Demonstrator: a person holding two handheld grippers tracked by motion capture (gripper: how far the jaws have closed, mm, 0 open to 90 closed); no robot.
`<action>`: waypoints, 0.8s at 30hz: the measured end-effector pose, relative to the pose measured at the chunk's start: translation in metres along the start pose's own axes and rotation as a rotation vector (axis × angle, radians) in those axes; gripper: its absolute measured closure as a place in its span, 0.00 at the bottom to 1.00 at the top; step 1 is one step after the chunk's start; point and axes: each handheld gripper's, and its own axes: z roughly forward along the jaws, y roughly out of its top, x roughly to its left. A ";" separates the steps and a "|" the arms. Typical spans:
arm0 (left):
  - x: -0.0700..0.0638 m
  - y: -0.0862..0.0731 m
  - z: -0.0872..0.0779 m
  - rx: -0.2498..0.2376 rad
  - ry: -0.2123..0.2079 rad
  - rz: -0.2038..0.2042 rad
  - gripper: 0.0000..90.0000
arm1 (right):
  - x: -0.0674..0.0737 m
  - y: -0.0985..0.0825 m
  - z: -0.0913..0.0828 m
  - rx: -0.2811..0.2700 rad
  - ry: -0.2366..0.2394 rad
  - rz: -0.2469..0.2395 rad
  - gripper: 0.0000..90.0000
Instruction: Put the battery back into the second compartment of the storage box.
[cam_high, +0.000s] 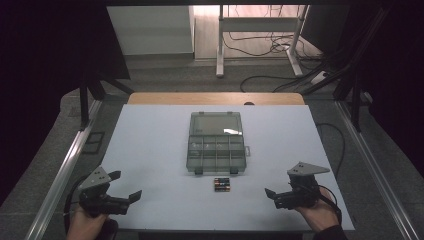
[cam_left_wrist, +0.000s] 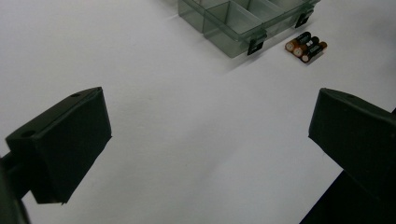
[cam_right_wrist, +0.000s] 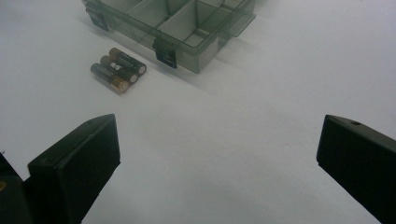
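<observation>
A clear grey compartment box (cam_high: 216, 142) lies open in the middle of the white table, its lid folded back toward the far side. Three black-and-copper batteries (cam_high: 222, 184) lie side by side just in front of it. The same batteries (cam_left_wrist: 306, 45) (cam_right_wrist: 117, 69) sit beside the box's front corner (cam_left_wrist: 233, 28) (cam_right_wrist: 187, 28) in both gripper views. My left gripper (cam_high: 125, 187) rests open at the near left of the table, empty. At the near right, my right gripper (cam_high: 280, 187) is open as well, with nothing between its jaws.
The white table top (cam_high: 150, 150) has a wooden strip (cam_high: 215, 98) along its far edge. Metal rails (cam_high: 65, 165) run down both sides. Beyond the table are a white frame stand (cam_high: 260, 30) and cables (cam_high: 280, 47) on the floor.
</observation>
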 end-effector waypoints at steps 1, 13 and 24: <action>0.000 0.000 0.000 -0.003 -0.001 -0.002 0.00 | 0.001 0.001 0.001 0.004 -0.003 0.000 0.00; -0.001 0.000 0.000 0.001 0.003 0.011 0.00 | 0.011 0.014 0.012 0.041 0.035 -0.021 0.00; -0.002 0.000 0.000 0.008 0.017 0.019 0.00 | 0.025 0.024 0.027 0.090 0.081 -0.089 0.13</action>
